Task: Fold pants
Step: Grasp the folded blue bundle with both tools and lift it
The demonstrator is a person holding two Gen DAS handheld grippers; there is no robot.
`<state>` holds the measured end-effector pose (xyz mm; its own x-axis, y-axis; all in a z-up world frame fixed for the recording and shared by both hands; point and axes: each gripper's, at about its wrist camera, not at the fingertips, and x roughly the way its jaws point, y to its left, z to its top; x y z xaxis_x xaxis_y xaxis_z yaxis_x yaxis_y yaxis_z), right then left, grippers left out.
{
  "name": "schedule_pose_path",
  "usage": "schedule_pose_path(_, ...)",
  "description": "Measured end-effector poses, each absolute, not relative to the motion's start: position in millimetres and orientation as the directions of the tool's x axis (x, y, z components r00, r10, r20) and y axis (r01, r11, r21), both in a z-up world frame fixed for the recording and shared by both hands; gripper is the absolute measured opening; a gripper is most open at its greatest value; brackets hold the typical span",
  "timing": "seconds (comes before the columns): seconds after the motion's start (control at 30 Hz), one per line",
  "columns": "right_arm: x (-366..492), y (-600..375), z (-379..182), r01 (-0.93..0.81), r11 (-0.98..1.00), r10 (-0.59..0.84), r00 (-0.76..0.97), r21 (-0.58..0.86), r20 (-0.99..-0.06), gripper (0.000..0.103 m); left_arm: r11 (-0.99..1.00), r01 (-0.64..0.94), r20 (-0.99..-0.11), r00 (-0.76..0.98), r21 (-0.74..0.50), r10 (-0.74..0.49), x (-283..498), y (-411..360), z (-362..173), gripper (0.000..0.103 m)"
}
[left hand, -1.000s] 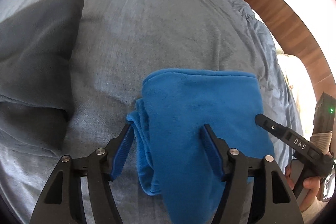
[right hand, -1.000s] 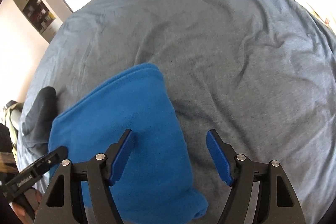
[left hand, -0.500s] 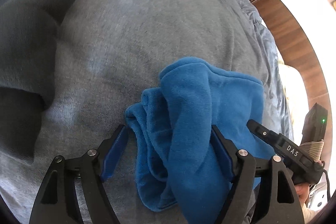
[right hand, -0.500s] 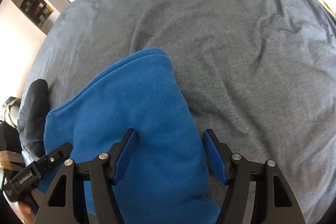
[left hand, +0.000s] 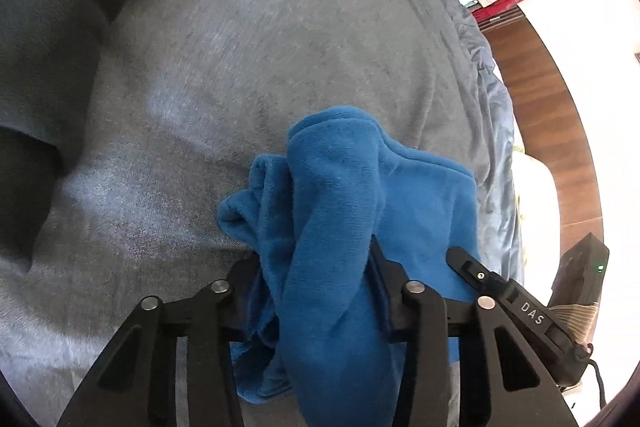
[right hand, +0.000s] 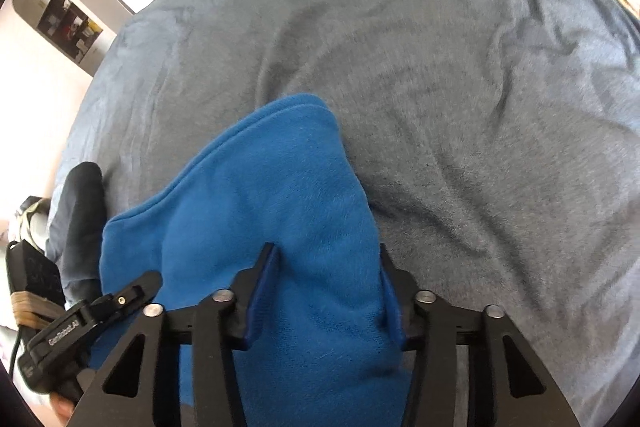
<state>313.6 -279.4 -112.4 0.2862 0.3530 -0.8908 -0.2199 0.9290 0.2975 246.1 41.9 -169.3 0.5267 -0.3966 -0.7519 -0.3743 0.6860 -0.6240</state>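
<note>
Now that both grippers have closed, the left gripper (left hand: 310,259) and right gripper (right hand: 328,267) each clamp a near edge of the bright blue fleece pants (right hand: 256,211); half a second ago both stood wide. Pants sit bunched on the grey-blue bedsheet (right hand: 460,87), near edge lifting. Likely set up for the next fold away from the person.

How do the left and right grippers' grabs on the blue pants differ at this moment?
The left gripper clamps a thick, bunched wad of the blue pants, with loose layered edges spilling beside its fingers; the right gripper pinches a smoother, single-looking fold. The left's fingertips are buried in fleece; the right's blue pads still show. Both are shut on the pants above the grey bedspread.
</note>
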Motion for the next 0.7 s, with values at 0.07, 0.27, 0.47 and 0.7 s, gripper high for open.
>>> schedule_pose_path(0.07, 308, -280, -101, -0.225, 0.929, 0.355, 0.309, 0.295, -0.882, 0.034, 0.698, -0.357, -0.747, 0.538, -0.621, -0.39, 242, 40, -161, 0.039)
schedule_pose_path(0.27, 291, -285, -66, -0.248, 0.923, 0.37, 0.367, 0.293, -0.854, 0.028, 0.711, -0.303, -0.71, 0.592, -0.634, -0.381, 225, 44, -122, 0.038)
schedule_pose_path(0.47, 265, -267, -19, -0.328, 0.904, 0.404, 0.438, 0.275, -0.803, 0.028, 0.74, -0.25, -0.666, 0.666, -0.624, -0.337, 195, 67, -70, 0.038)
schedule_pose_path(0.7, 235, -222, 28, -0.431, 0.857, 0.485, 0.486, 0.283, -0.727, 0.028, 0.776, -0.256, -0.644, 0.727, -0.577, -0.238, 153, 118, -22, 0.038)
